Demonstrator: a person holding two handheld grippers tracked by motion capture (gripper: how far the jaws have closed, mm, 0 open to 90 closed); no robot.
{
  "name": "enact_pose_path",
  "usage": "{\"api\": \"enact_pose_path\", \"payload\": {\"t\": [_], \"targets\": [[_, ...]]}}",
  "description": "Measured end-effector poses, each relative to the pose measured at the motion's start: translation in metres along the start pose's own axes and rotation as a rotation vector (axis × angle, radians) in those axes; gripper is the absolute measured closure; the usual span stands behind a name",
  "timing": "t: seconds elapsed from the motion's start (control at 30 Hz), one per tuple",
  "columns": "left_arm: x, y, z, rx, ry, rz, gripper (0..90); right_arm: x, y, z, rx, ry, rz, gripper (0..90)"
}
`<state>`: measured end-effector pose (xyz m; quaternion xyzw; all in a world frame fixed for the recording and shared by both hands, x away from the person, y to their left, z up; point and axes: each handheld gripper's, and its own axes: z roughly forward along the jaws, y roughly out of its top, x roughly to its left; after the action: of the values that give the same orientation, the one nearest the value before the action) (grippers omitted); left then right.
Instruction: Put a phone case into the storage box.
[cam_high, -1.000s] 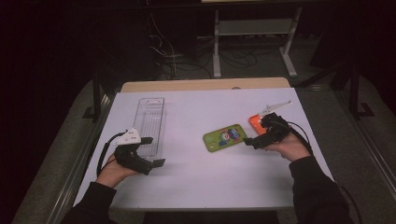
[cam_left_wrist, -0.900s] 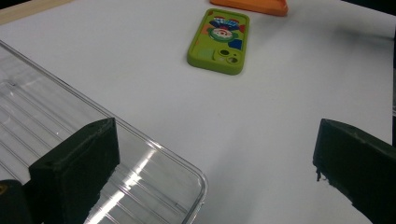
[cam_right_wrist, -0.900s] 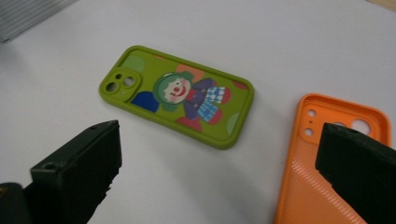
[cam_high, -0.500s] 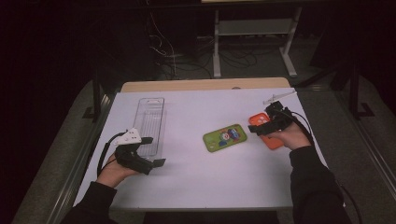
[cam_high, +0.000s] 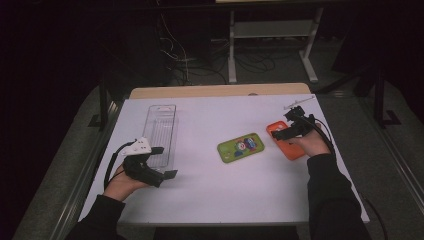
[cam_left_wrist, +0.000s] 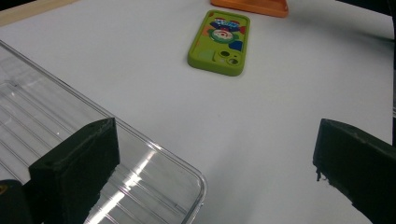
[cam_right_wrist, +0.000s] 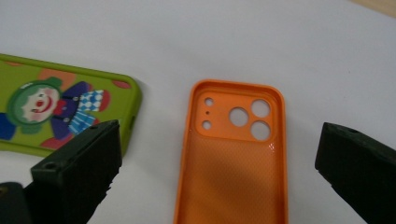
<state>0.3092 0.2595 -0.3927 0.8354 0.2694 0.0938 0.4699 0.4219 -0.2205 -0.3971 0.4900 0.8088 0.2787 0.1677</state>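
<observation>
While the right claw (cam_right_wrist: 219, 154) hangs spread over one orange phone case (cam_right_wrist: 233, 154), one green clown-print phone case (cam_right_wrist: 60, 114) lies beside it; the left claw (cam_left_wrist: 210, 172), also spread, rests by one clear tray (cam_left_wrist: 56, 140) on the desk (cam_high: 210, 200).

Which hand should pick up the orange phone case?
The right. The right tool hovers open directly over the orange phone case, which lies between its jaws in the right gripper view. The left tool sits far across the table by the clear tray.

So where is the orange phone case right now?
In the high view, the orange phone case lies flat on the table's right side, just right of the green phone case, with the open right gripper over it.
</observation>
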Motion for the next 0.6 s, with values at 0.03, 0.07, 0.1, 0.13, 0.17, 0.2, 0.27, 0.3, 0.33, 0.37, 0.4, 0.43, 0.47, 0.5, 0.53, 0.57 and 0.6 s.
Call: {"api": "enact_pose_path", "payload": {"t": [0.03, 0.07, 0.1, 0.13, 0.17, 0.2, 0.27, 0.3, 0.33, 0.37, 0.4, 0.43, 0.47, 0.5, 0.53, 0.57, 0.6], "targets": [[-0.001, 0.000, 0.000, -0.001, 0.000, -0.008, 0.1, -0.001, -0.001, 0.002, 0.010, -0.002, 0.002, 0.0], [-0.001, 0.000, 0.000, -0.001, 0.000, -0.008, 0.1, -0.001, -0.001, 0.002, 0.010, -0.002, 0.002, 0.0], [-0.001, 0.000, 0.000, 0.000, 0.000, -0.010, 0.1, -0.002, -0.002, 0.007, 0.021, -0.008, 0.018, 0.0], [-0.001, 0.000, 0.000, 0.001, 0.000, -0.010, 0.1, -0.003, -0.003, 0.009, 0.024, -0.010, 0.019, 0.0], [-0.001, 0.000, 0.000, 0.000, 0.001, -0.011, 0.1, -0.004, -0.004, 0.012, 0.037, -0.010, 0.026, 0.0], [-0.001, 0.000, 0.000, 0.000, 0.001, -0.011, 0.1, -0.004, -0.004, 0.012, 0.037, -0.010, 0.026, 0.0], [-0.001, 0.000, 0.000, 0.001, 0.001, -0.012, 0.1, -0.005, -0.007, 0.016, 0.049, -0.011, 0.038, 0.0], [-0.001, 0.000, 0.000, 0.000, 0.001, -0.011, 0.1, -0.007, -0.009, 0.020, 0.060, -0.015, 0.033, 0.0], [-0.001, 0.000, 0.000, 0.000, 0.001, -0.011, 0.1, -0.007, -0.009, 0.020, 0.060, -0.015, 0.033, 0.0], [-0.001, 0.000, 0.000, 0.000, 0.000, -0.011, 0.1, -0.008, -0.013, 0.023, 0.073, -0.010, 0.046, 0.3], [-0.001, 0.000, 0.000, 0.000, 0.000, -0.012, 0.1, -0.008, -0.013, 0.023, 0.073, -0.010, 0.046, 0.3], [-0.001, 0.000, 0.000, 0.000, 0.000, -0.012, 0.1, -0.009, -0.016, 0.027, 0.086, -0.011, 0.049, 0.3], [-0.001, 0.000, 0.000, 0.000, 0.000, -0.012, 0.1, -0.010, -0.017, 0.028, 0.094, -0.009, 0.059, 0.3], [-0.001, 0.000, 0.000, -0.001, -0.001, -0.013, 0.1, -0.010, -0.018, 0.030, 0.098, -0.009, 0.056, 0.3], [-0.001, 0.000, 0.000, 0.000, 0.000, -0.013, 0.1, -0.010, -0.019, 0.031, 0.105, -0.007, 0.058, 1.2], [-0.001, 0.000, 0.000, 0.000, 0.000, -0.013, 0.1, -0.010, -0.020, 0.032, 0.105, -0.006, 0.059, 1.4], [-0.001, 0.000, 0.000, 0.002, 0.000, -0.011, 0.0, -0.011, -0.021, 0.033, 0.111, -0.005, 0.055, 1.4]]}}
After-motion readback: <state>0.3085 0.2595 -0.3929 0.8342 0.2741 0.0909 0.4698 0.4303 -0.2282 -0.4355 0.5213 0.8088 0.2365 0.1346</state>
